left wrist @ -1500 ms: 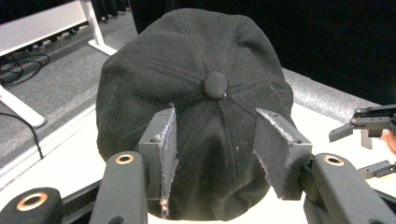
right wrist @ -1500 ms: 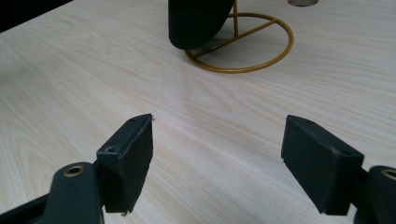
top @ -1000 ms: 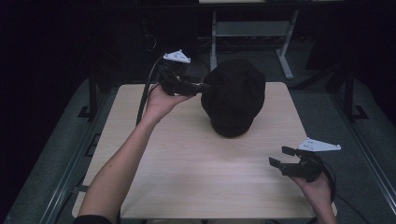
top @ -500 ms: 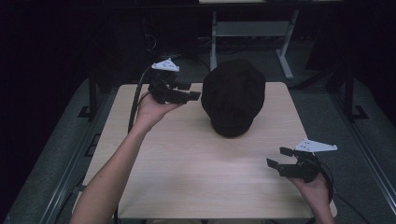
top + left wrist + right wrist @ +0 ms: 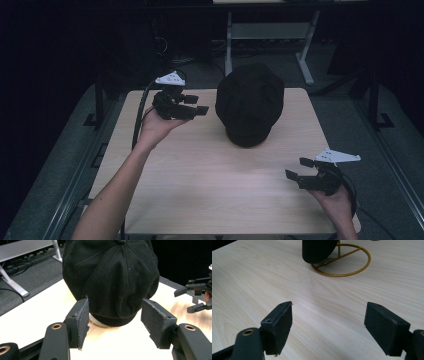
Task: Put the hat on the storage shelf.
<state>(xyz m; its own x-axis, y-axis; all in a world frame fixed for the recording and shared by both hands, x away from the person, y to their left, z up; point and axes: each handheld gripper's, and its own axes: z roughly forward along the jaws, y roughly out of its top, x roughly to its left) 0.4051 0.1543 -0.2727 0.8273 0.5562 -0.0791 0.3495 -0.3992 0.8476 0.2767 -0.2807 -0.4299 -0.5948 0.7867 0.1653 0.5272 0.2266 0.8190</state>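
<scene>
Left gripper now off the cap, jaws just opening

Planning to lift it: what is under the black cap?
A gold wire stand with a round base ring holds up the black cap. The cap covers the stand's upper part.

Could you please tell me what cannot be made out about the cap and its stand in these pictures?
- Stand: upper part cut off by the top edge of the right gripper view; the black cap covers it in the high view.
- Cap's top: cut off by the left gripper view's upper edge.
</scene>
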